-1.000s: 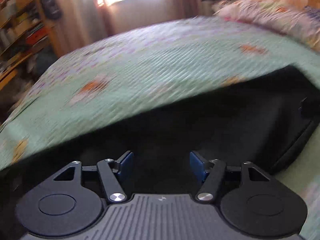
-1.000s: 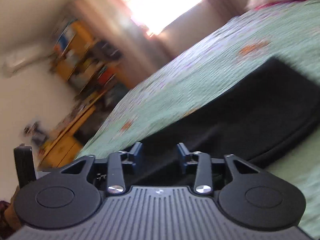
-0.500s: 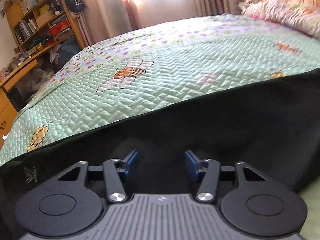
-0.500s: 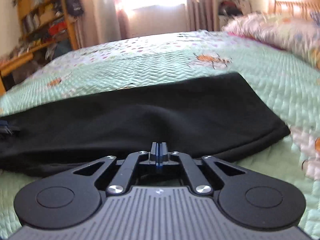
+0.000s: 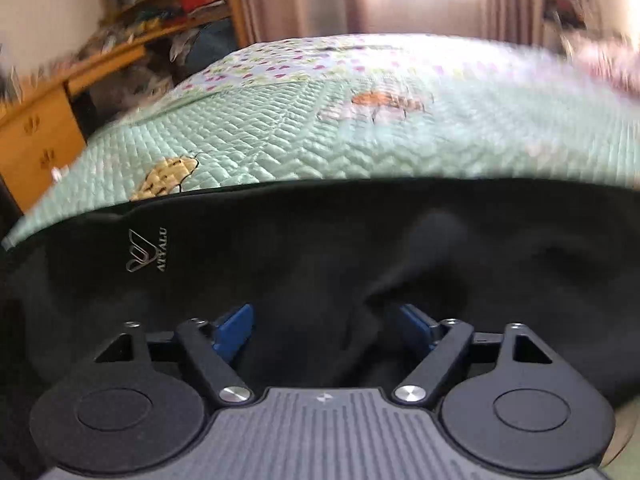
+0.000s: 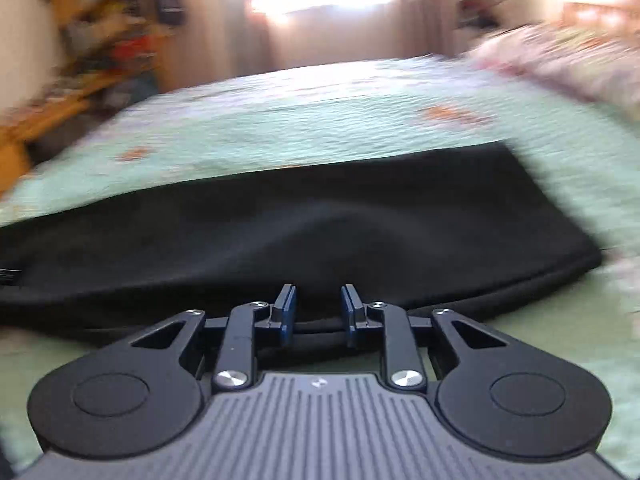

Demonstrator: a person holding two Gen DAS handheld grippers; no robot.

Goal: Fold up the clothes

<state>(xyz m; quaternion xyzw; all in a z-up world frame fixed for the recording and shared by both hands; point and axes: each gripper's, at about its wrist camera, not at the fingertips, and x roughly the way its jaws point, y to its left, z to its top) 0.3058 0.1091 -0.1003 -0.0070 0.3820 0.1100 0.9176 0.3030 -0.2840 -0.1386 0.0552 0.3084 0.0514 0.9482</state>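
A black garment (image 5: pixel 400 248) lies stretched across the near side of a bed (image 5: pixel 360 132) covered in a pale green quilted spread, its long far edge running from about nine o'clock to three o'clock in both wrist views. At the left end, near nine o'clock in the left view, a small pale logo (image 5: pixel 146 256) shows on the cloth. The left claw (image 5: pixel 322 326) sits low over the garment with its blue fingers spread wide; dark cloth fills the gap between them, but nothing is pinched. Further right, the right claw (image 6: pixel 318 306) is at the garment's near hem at about six o'clock, its fingers parted, with a dark rolled edge of cloth crossing the gap between them; they do not appear to grip it. The garment's right end (image 6: pixel 560 240) lies flat and squared at about three o'clock in the right view, with a soft ridge bulging just ahead of the right claw. Whether this long flat shape is one fold laid down or a spread piece awaiting one cannot be told. The risk, as I judge it, is a grab that catches only the top layer, or a bunched fold, so the layers slide apart; the slack ridge would cause a crooked crease, and the slick quilt may let the cloth drag.
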